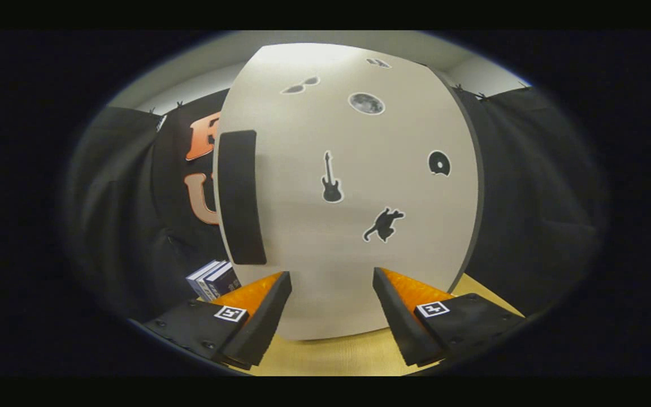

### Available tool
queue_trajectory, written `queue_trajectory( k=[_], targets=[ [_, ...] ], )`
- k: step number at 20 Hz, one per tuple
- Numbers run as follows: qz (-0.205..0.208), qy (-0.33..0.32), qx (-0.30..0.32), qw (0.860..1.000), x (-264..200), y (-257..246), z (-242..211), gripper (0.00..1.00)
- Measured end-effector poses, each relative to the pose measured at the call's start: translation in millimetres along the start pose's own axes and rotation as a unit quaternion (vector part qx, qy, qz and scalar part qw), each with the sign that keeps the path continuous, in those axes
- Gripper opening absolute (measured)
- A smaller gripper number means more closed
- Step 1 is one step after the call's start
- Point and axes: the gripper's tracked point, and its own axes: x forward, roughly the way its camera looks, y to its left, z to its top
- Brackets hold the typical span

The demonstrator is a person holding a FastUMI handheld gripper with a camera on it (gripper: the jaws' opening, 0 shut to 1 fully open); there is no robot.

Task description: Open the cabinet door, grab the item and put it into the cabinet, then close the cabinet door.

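The gripper [331, 277] is wide apart, holding nothing, just before the closed cabinet door [354, 226]. Books [214, 278] lie left of the cabinet.

Pale wooden tabletop [331, 356], near, bare surface. Small stack of dark-covered books with white page edges [214, 279], standing at left on the tabletop. Light grey ceiling strip [235, 53], far, above.
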Motion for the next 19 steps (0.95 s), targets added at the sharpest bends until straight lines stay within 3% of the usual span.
queue_trajectory(
  k=[11, 19],
  targets=[
    [-0.031, -0.048, -0.011, 0.998, -129.6, -46.8, 98.2, 0.94],
    [-0.062, -0.074, -0.011, 0.995, -200.3, -85.6, 138.8, 0.94]
  ],
)
